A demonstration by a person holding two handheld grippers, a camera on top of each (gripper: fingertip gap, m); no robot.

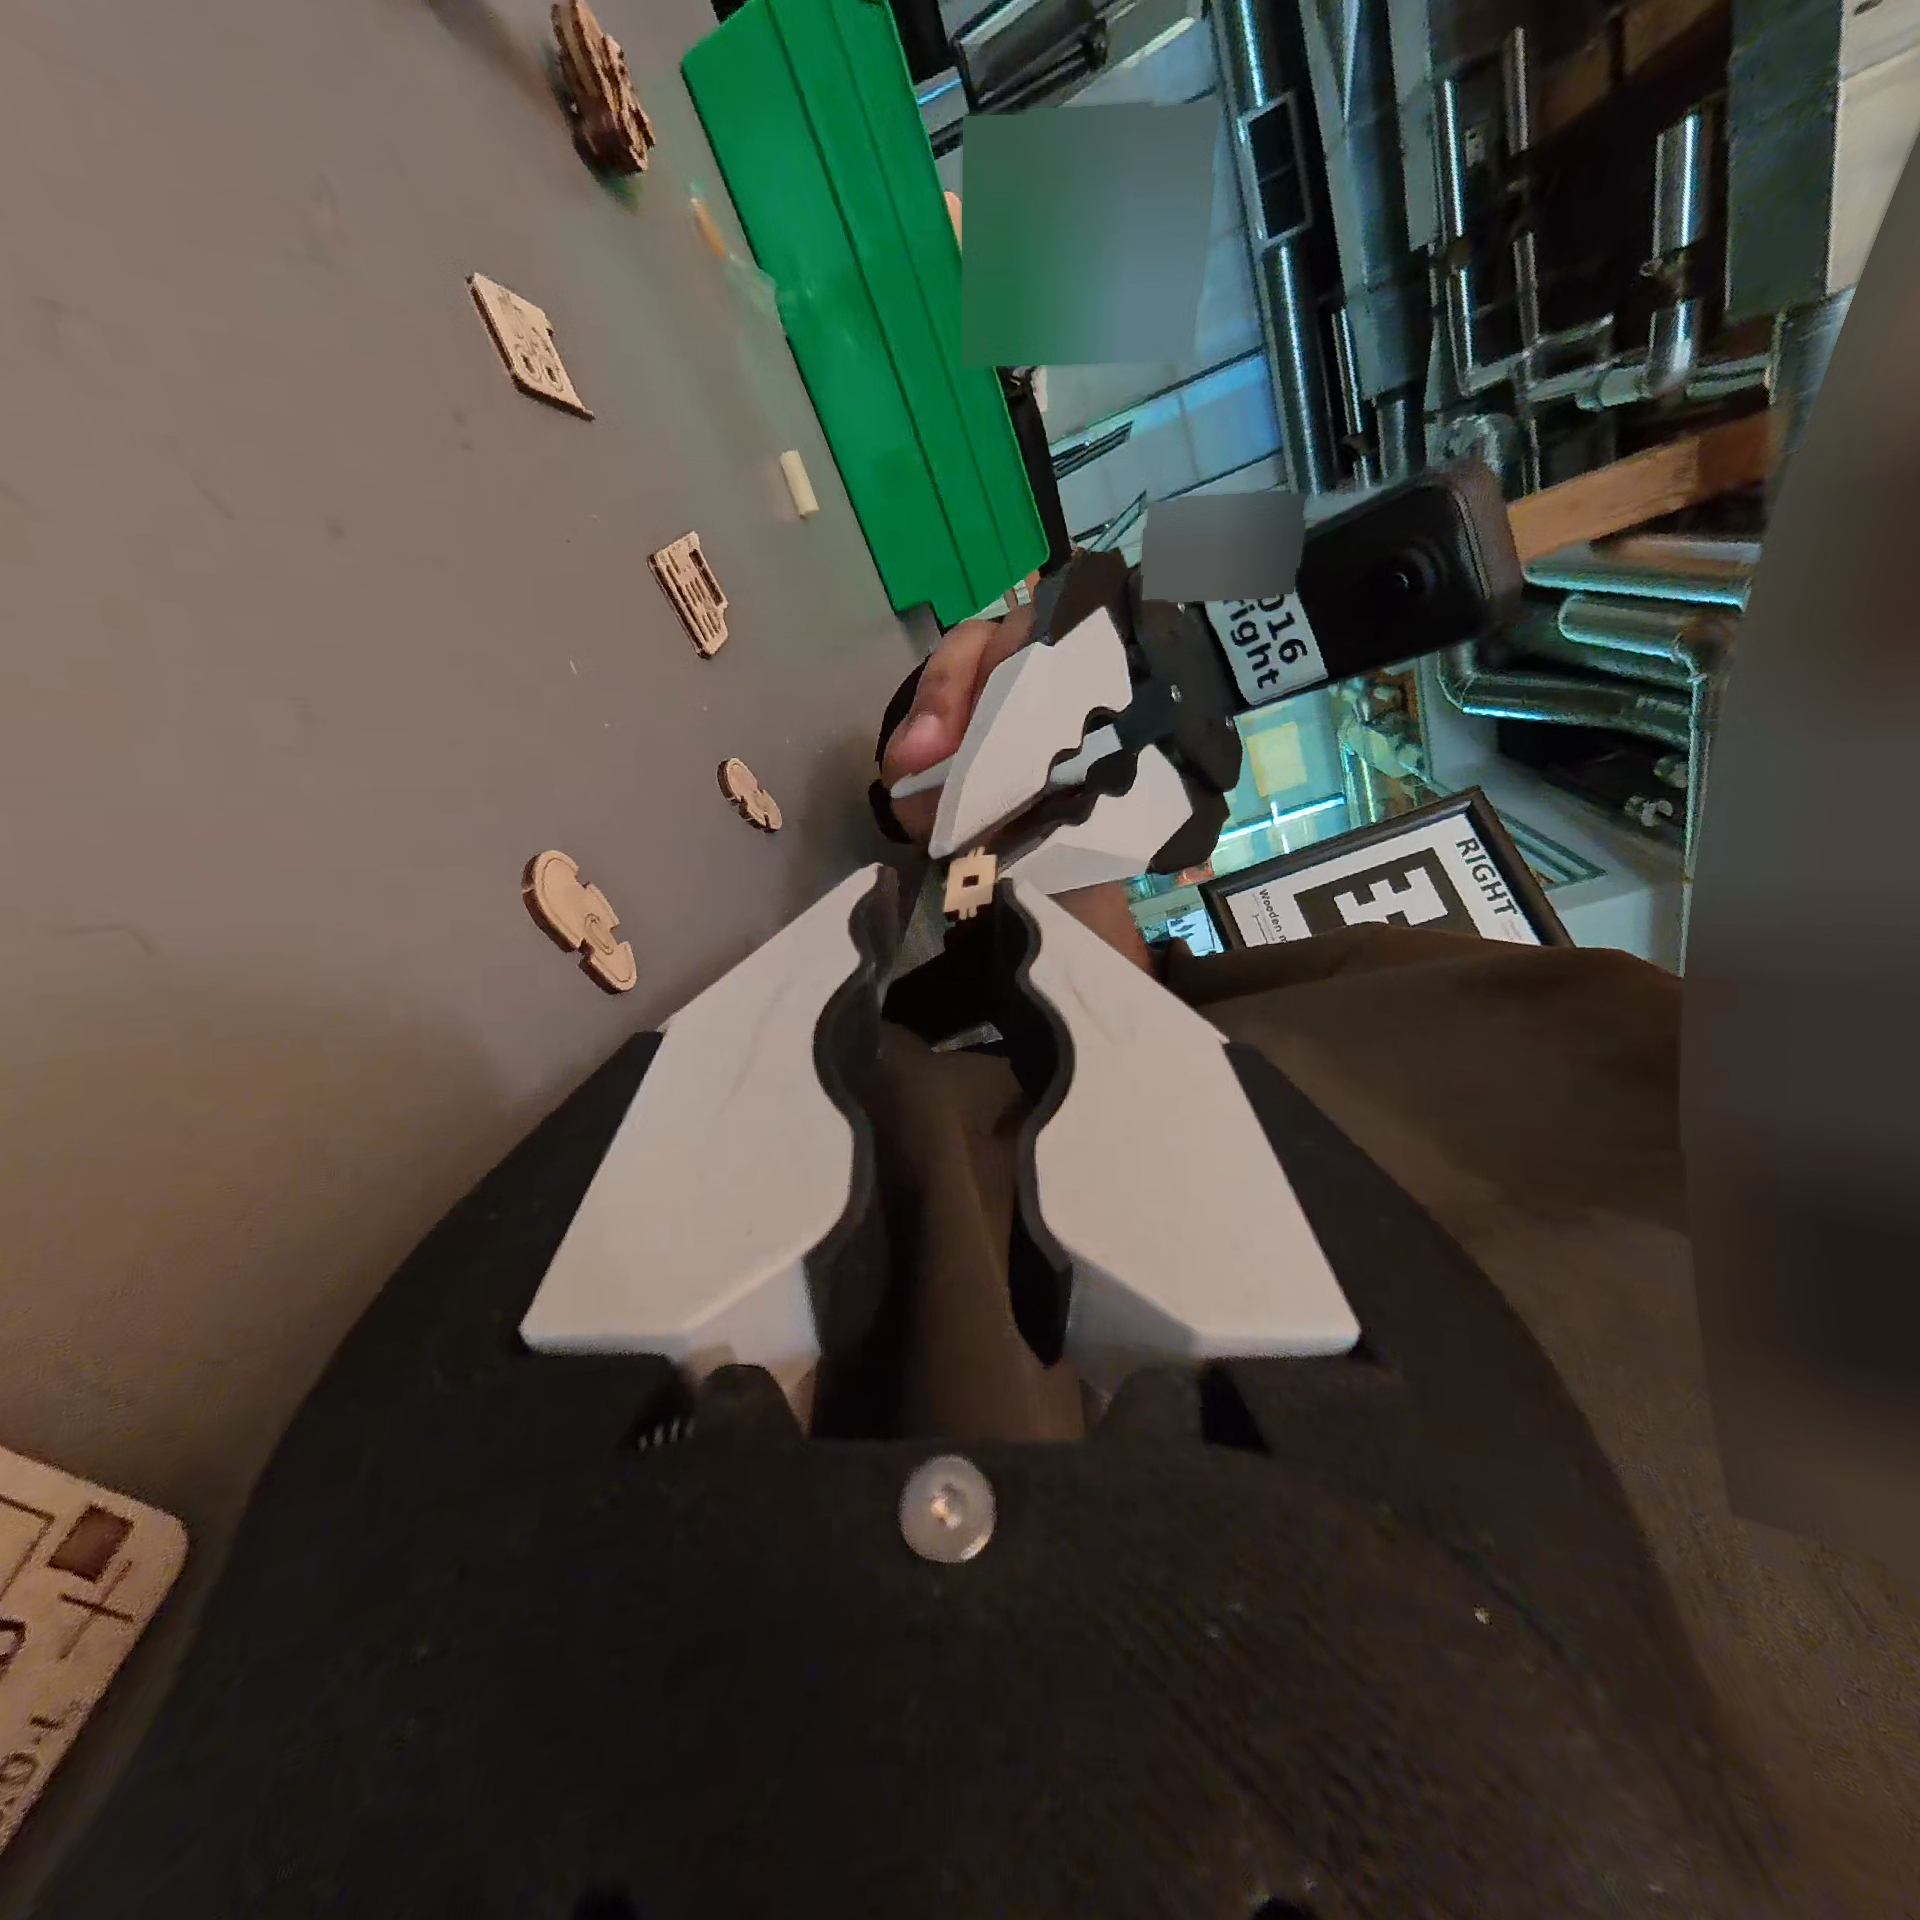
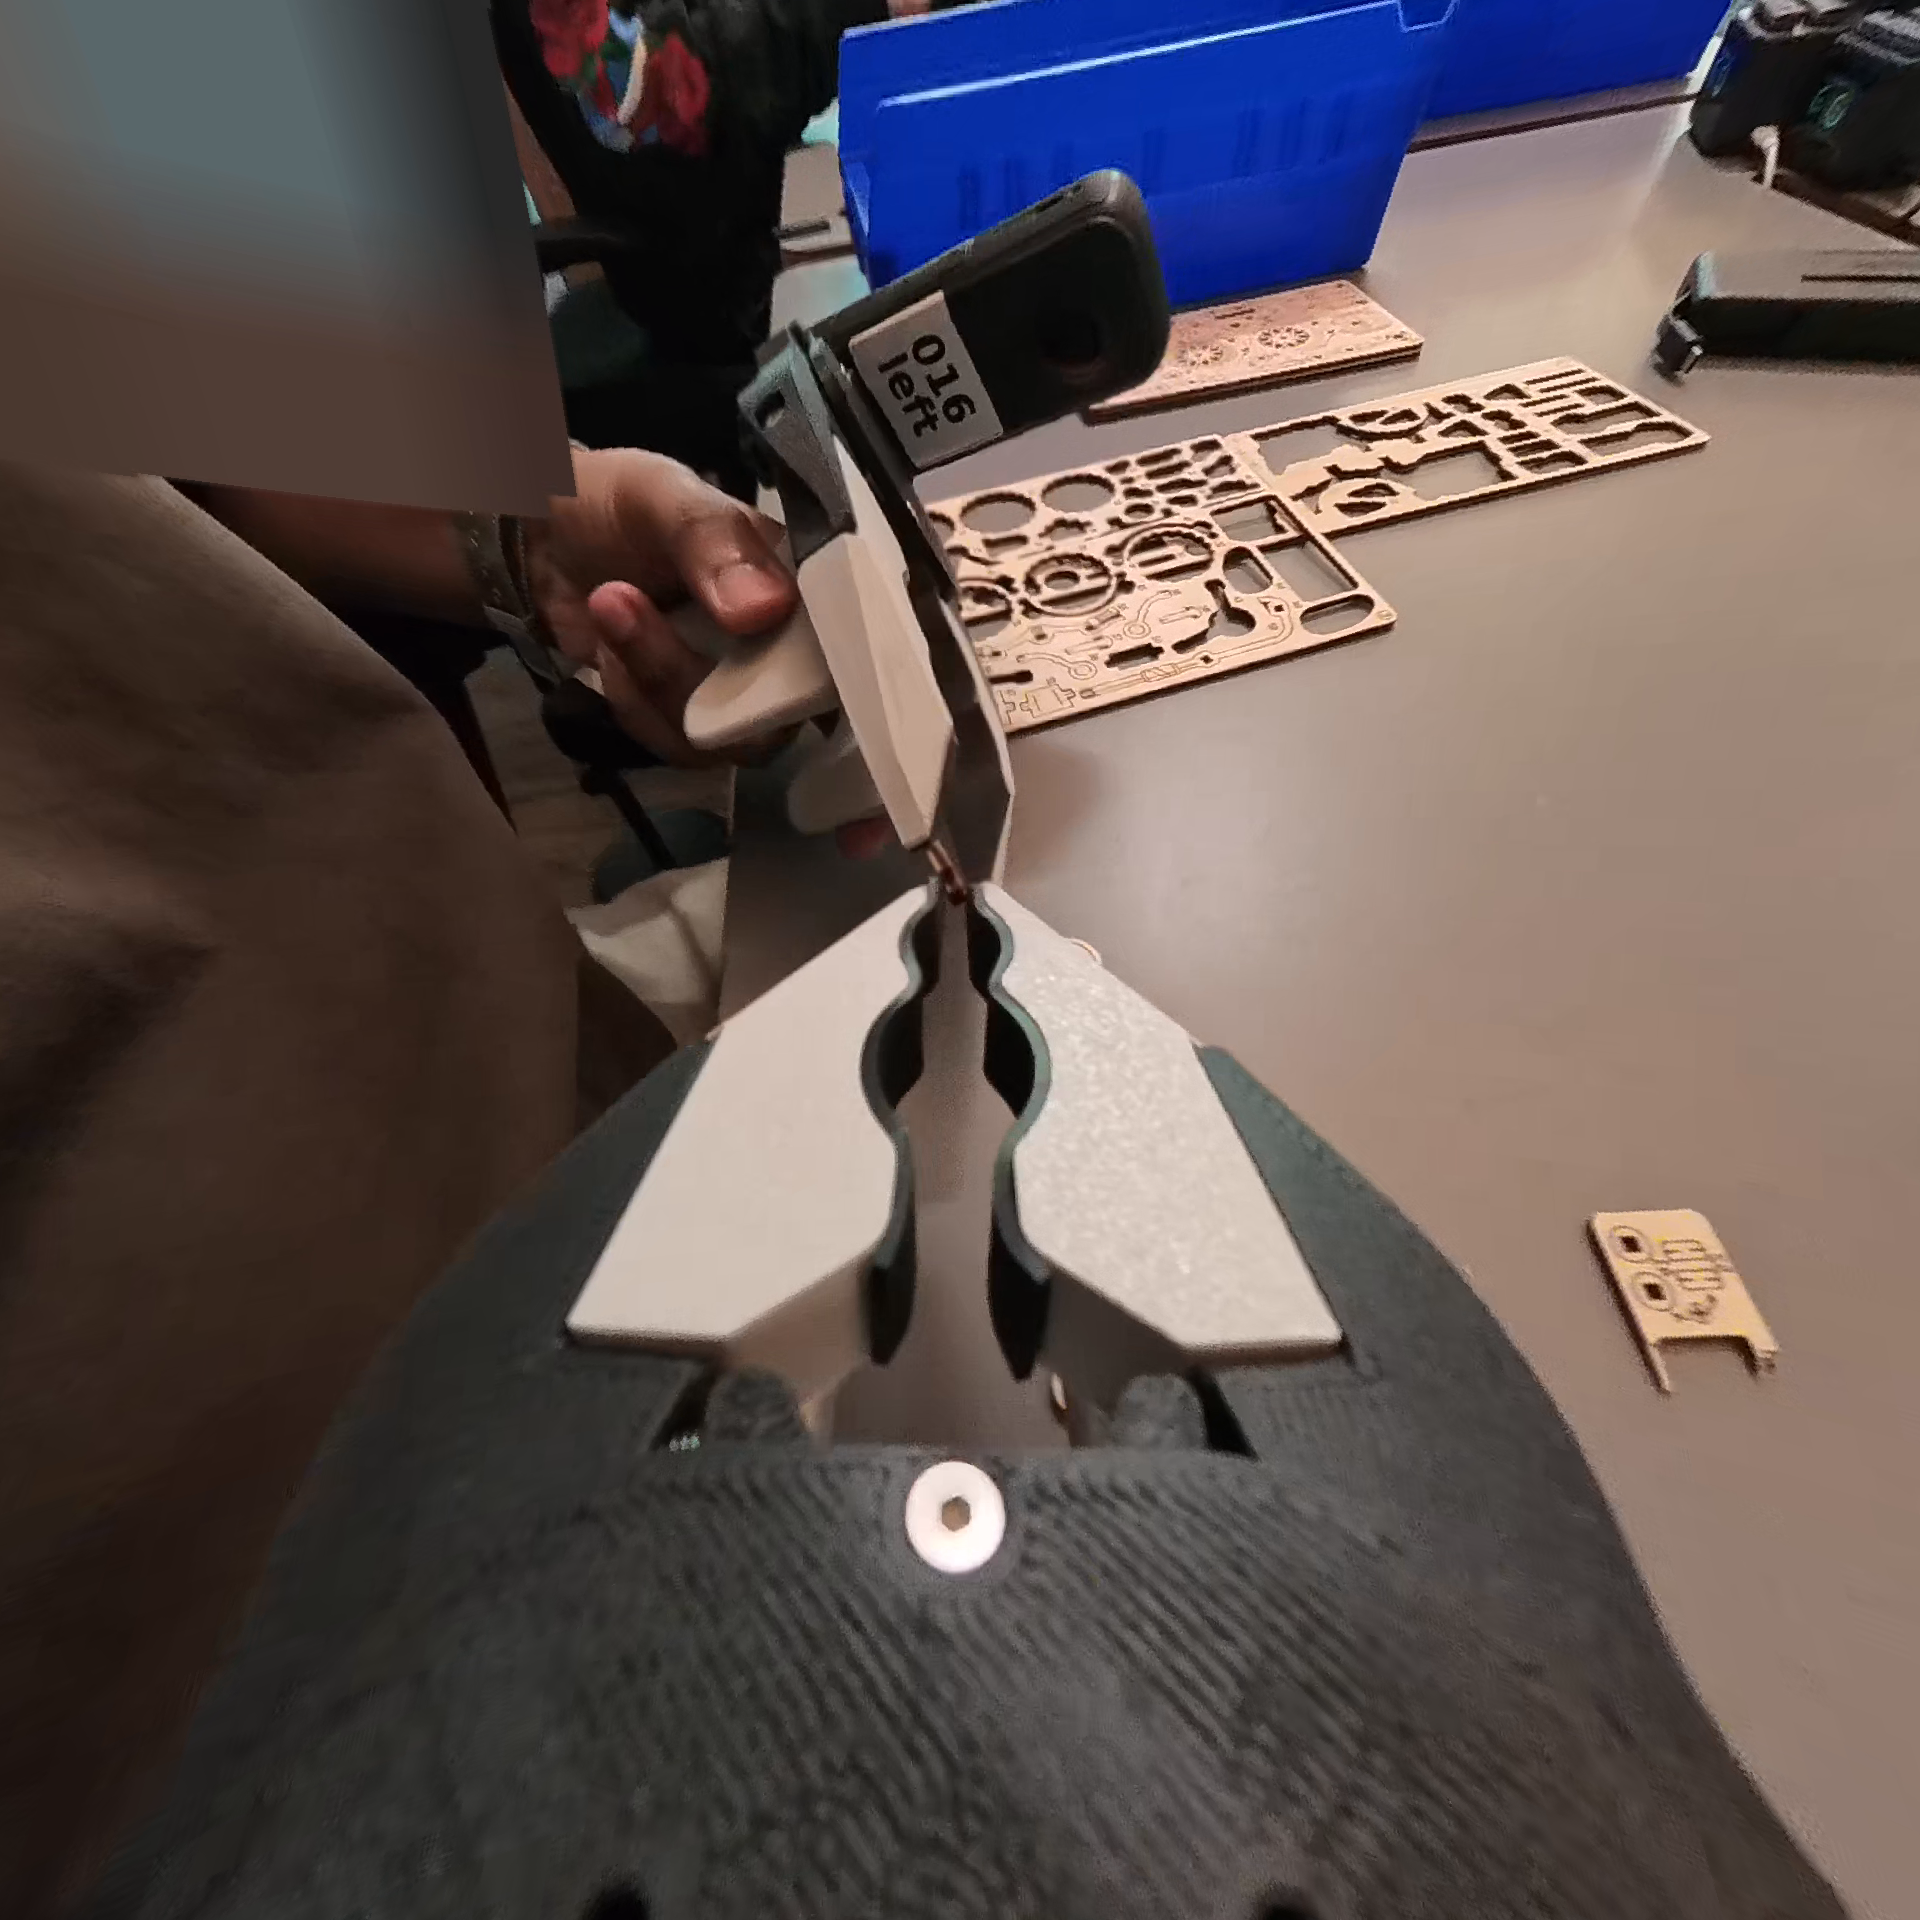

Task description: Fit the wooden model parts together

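Both grippers, left [image 1: 951,904] and right [image 2: 951,899], pinch one tiny wooden part [image 1: 971,883] at their nearly closed fingertips; uneven pulling could snap or drop it.

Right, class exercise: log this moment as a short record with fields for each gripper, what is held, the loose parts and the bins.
left gripper: tips closed on the small wooden piece
right gripper: tips meet the same piece; its own grasp is unclear
position: both held up off the grey table
loose wooden parts: several lie apart on the table
punched-out sheets: flat on the table, many holes empty
green bin: at the table's far edge
blue bin: behind the sheets
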